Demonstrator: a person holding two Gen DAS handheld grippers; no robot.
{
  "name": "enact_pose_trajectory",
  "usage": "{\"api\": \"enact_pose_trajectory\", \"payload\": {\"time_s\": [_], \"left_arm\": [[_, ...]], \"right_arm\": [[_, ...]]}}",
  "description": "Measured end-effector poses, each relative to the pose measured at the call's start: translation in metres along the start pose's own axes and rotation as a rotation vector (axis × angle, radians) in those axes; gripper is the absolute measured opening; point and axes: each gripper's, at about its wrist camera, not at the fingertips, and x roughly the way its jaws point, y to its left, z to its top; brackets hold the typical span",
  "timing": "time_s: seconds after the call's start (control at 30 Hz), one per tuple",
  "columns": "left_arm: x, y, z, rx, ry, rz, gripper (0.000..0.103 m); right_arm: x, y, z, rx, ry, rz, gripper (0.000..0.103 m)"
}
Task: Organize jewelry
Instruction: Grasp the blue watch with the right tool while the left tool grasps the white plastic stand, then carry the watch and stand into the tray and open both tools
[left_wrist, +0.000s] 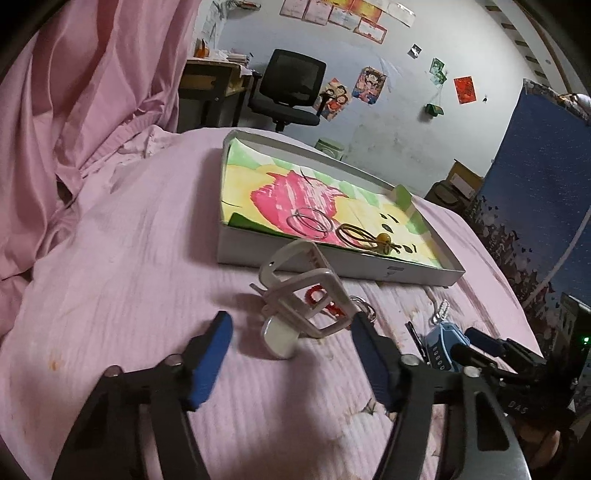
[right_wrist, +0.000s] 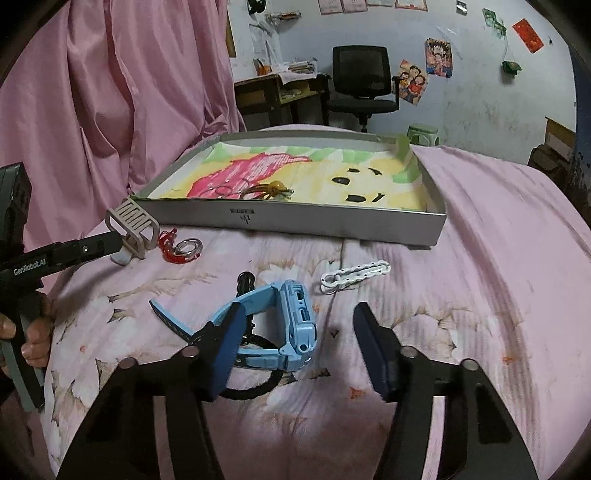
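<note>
On the pink bedspread, a beige watch stands on its case between the blue pads of my left gripper. The jaws are open, with a gap on the left side. Beyond it lies a grey tray lined with a coloured drawing, holding bangles and a hair tie with a yellow bead. My right gripper straddles a light blue watch, open; its right pad stands clear of the watch, and its left pad overlaps the strap. A white chain lies just past it.
A red coil and a clear ring lie beside the beige watch. A black hair tie sits under the blue watch. Pink curtain hangs at left. A desk and an office chair stand beyond the bed.
</note>
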Motion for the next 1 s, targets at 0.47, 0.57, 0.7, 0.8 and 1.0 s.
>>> {"api": "enact_pose_trajectory", "payload": {"time_s": [0.47, 0.57, 0.7, 0.8, 1.0], "left_arm": [[0.014, 0.002, 0.011, -0.039, 0.063, -0.016, 0.034], [0.016, 0.006, 0.011, -0.066, 0.07, -0.024, 0.027], [0.015, 0.008, 0.011, -0.077, 0.065, -0.032, 0.024], [0.013, 0.003, 0.01, -0.053, 0.05, -0.027, 0.022], [0.002, -0.011, 0.003, 0.019, 0.013, -0.019, 0.02]], "right_arm": [[0.017, 0.004, 0.0, 0.002, 0.052, 0.034, 0.031], [0.018, 0.004, 0.0, 0.004, 0.058, 0.039, 0.029], [0.018, 0.004, -0.001, 0.006, 0.059, 0.037, 0.025], [0.018, 0.001, -0.002, 0.018, 0.055, 0.028, 0.018], [0.012, -0.001, -0.005, 0.027, 0.03, 0.035, 0.016]]}}
